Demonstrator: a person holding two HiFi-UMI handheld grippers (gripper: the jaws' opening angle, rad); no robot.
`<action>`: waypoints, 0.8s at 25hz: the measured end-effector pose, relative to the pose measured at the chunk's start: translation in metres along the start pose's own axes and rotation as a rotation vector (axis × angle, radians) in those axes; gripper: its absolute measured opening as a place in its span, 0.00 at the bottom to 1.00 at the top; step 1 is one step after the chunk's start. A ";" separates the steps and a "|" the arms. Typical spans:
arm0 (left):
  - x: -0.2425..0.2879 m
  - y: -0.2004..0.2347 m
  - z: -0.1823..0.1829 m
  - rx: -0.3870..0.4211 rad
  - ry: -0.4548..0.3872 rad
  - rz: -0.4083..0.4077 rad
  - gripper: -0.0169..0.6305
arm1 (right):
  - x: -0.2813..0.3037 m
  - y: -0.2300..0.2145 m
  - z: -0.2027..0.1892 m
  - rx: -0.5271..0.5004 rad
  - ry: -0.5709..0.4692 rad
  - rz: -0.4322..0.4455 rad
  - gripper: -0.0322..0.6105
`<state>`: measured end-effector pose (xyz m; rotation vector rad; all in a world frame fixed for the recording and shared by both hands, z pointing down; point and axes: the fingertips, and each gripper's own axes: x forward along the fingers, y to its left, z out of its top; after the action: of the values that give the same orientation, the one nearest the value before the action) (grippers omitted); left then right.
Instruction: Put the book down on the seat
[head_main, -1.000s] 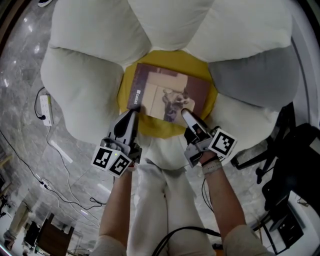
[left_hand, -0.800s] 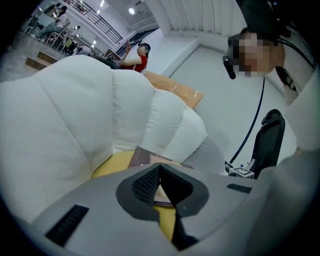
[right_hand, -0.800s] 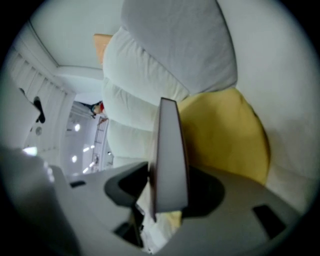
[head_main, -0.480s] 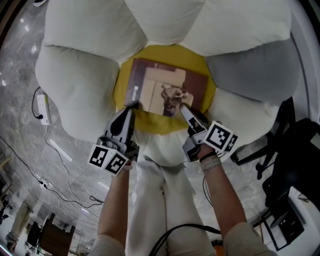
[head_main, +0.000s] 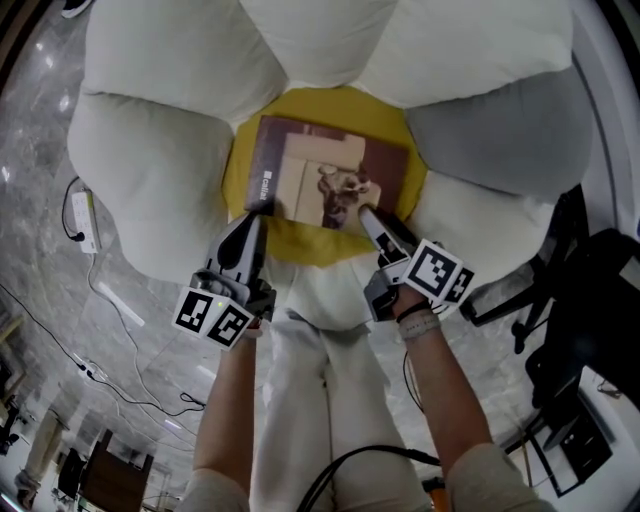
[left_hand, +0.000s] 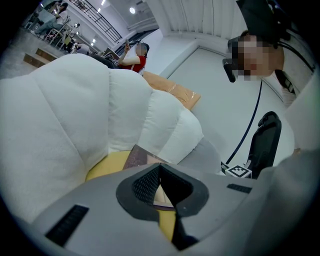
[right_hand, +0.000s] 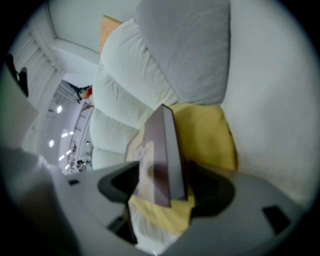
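A brown book (head_main: 325, 180) with a beige cover picture lies flat on the yellow centre (head_main: 330, 100) of a flower-shaped seat. My left gripper (head_main: 255, 215) is shut, its tips at the book's near left corner. In the left gripper view the book (left_hand: 142, 156) shows just past the gripper (left_hand: 160, 167). My right gripper (head_main: 367, 213) is at the book's near right edge and its jaws are opening. In the right gripper view the book's edge (right_hand: 162, 150) stands between the jaws of the gripper (right_hand: 162, 187), with a gap on both sides.
White petal cushions (head_main: 160, 170) and one grey petal (head_main: 500, 130) ring the yellow centre. A black chair base (head_main: 590, 300) stands at the right. A power strip and cables (head_main: 85, 220) lie on the marble floor at the left. The person's white trousers (head_main: 320, 380) are below.
The right gripper's jaws have spread apart and let go of the book's near edge. The book stays flat on the yellow centre. The left gripper has hardly moved.
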<state>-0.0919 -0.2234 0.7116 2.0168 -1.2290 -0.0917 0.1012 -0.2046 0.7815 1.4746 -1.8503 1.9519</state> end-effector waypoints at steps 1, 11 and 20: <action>0.000 -0.001 0.000 0.001 -0.001 -0.002 0.06 | -0.002 -0.002 0.000 0.002 -0.002 0.000 0.52; -0.010 -0.004 -0.017 -0.003 0.012 -0.008 0.06 | -0.011 -0.011 -0.006 0.026 -0.030 0.005 0.52; -0.024 -0.017 -0.011 0.000 -0.007 -0.009 0.06 | -0.034 -0.007 -0.014 0.029 -0.042 0.010 0.52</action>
<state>-0.0877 -0.1940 0.7010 2.0237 -1.2242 -0.1033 0.1161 -0.1736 0.7663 1.5298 -1.8570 1.9753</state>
